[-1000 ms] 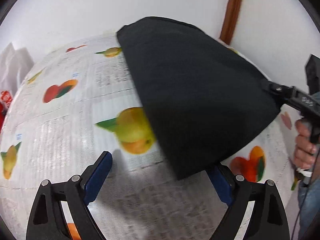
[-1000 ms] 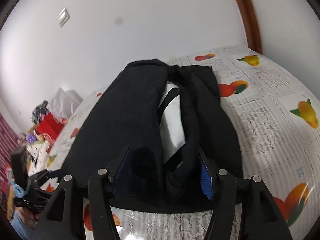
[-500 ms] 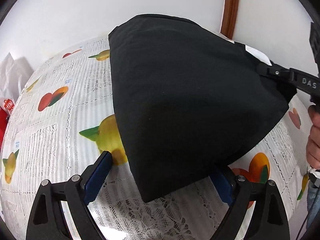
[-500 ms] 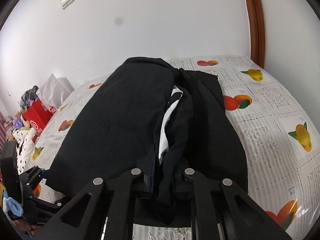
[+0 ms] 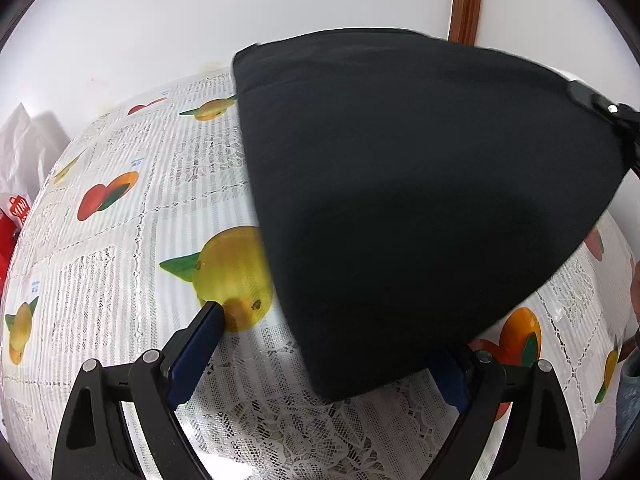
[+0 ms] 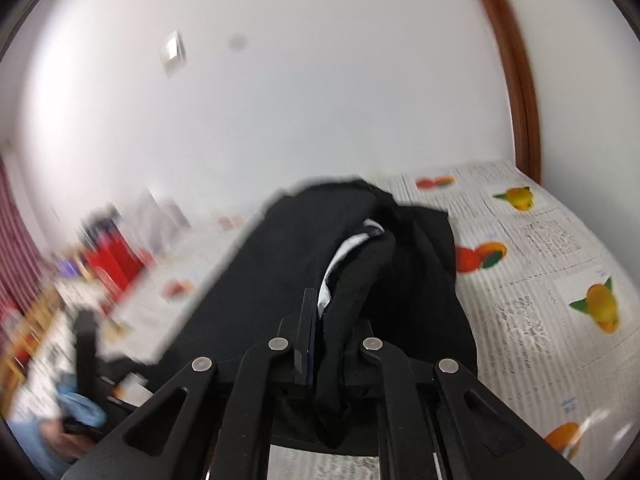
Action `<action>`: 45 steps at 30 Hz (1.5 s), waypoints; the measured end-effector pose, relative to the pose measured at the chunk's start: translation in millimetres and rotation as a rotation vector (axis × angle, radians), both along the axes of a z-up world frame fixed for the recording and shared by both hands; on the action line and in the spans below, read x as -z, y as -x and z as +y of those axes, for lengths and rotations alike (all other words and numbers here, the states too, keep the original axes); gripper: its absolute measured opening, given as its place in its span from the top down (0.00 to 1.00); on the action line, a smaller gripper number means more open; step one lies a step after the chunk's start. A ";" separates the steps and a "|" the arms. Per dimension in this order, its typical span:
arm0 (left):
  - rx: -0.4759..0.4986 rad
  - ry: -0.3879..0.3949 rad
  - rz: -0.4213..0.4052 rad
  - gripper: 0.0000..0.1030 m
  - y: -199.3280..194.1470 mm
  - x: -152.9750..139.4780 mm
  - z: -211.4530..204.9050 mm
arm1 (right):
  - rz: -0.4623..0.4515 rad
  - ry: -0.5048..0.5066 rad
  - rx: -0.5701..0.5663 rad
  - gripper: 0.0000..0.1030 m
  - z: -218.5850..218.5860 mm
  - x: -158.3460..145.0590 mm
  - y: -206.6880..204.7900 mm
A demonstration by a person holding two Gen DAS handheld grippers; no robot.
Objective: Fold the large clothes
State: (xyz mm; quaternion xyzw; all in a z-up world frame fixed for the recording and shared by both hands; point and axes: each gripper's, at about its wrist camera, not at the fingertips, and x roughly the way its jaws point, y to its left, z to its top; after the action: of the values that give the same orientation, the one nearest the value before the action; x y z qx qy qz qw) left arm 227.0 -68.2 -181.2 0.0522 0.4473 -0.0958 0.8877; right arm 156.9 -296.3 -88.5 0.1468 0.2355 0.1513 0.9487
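A large black garment hangs stretched above the fruit-print tablecloth, its lower corner drooping between my left gripper's fingers. My left gripper is open, its left blue pad clear of the cloth and its right pad partly hidden behind the fabric. My right gripper is shut on a bunched edge of the black garment, which shows a white inner strip. The right gripper's tip also shows at the garment's far corner in the left wrist view.
The table is covered by a white lace cloth with printed fruit. Red and white bags stand at the table's far left. A white wall and a brown door frame lie behind. The right wrist view is motion-blurred.
My right gripper has shut on the garment's edge and lifted it. The black cloth has spread and risen in front of the left gripper, which has stayed open.
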 end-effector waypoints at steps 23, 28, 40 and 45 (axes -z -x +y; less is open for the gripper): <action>0.049 0.075 0.001 0.15 17.5 -13.8 21.6 | 0.240 0.265 0.211 0.71 -54.4 29.9 37.1; 0.088 0.070 -0.007 0.18 33.6 -15.2 15.2 | 0.302 0.294 0.169 0.71 -53.8 46.5 46.8; 0.089 0.105 -0.008 0.68 24.6 -13.4 7.5 | 0.332 0.251 0.183 0.74 -35.4 74.5 10.4; 0.086 0.129 0.013 0.87 20.3 -13.0 11.0 | 0.314 0.324 0.161 0.92 -17.7 73.7 6.9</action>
State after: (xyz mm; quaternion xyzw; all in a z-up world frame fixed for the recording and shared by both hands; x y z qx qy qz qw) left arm 206.8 -57.2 -168.2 0.0135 0.4431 -0.1628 0.8815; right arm 149.9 -314.0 -162.2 0.0325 0.3890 0.0108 0.9206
